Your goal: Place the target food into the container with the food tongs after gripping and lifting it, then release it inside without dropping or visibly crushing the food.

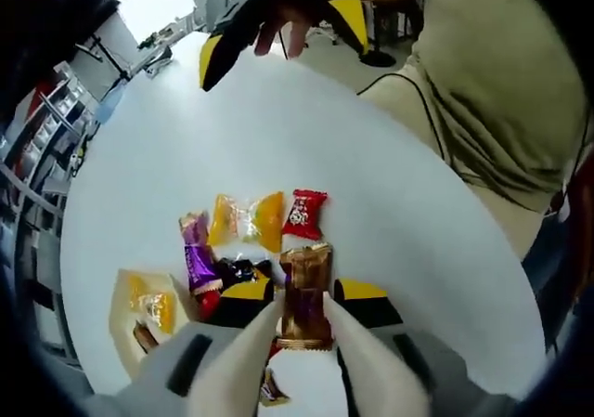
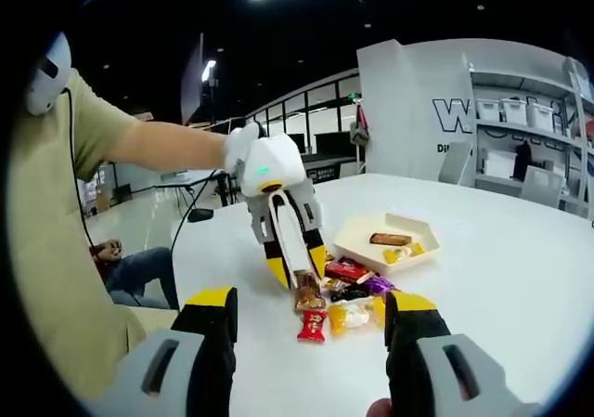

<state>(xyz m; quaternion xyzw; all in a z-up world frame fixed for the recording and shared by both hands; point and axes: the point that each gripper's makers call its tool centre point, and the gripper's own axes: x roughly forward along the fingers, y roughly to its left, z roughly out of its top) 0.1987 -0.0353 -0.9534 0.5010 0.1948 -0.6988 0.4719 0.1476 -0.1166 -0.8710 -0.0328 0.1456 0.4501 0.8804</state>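
Held between the white tongs (image 1: 306,343) carried by the left gripper (image 1: 302,329): a brown-wrapped candy bar (image 1: 304,296), pinched at the tongs' tips just above the heap of sweets on the white table (image 1: 390,185). Left fingers (image 1: 367,292) closed onto the tong arms. Same grip seen from the right gripper view, tongs (image 2: 295,241) slanting down to the brown bar (image 2: 307,292). Crowded close behind it: a red-wrapped candy (image 1: 304,211), a yellow twist-wrapped sweet (image 1: 245,220), a purple-wrapped bar (image 1: 198,261) and a dark wrapped sweet (image 1: 237,270), all touching or nearly so. Off to one side of the heap, a shallow cream container (image 1: 125,315), already holding a yellow sweet and a brown one; from the other view, the container (image 2: 357,241) beyond the pile. Right gripper (image 2: 311,329) hovering over the near table edge, fingers (image 2: 413,319) spread wide, nothing between them. A person in a beige shirt (image 1: 492,92) alongside the table.
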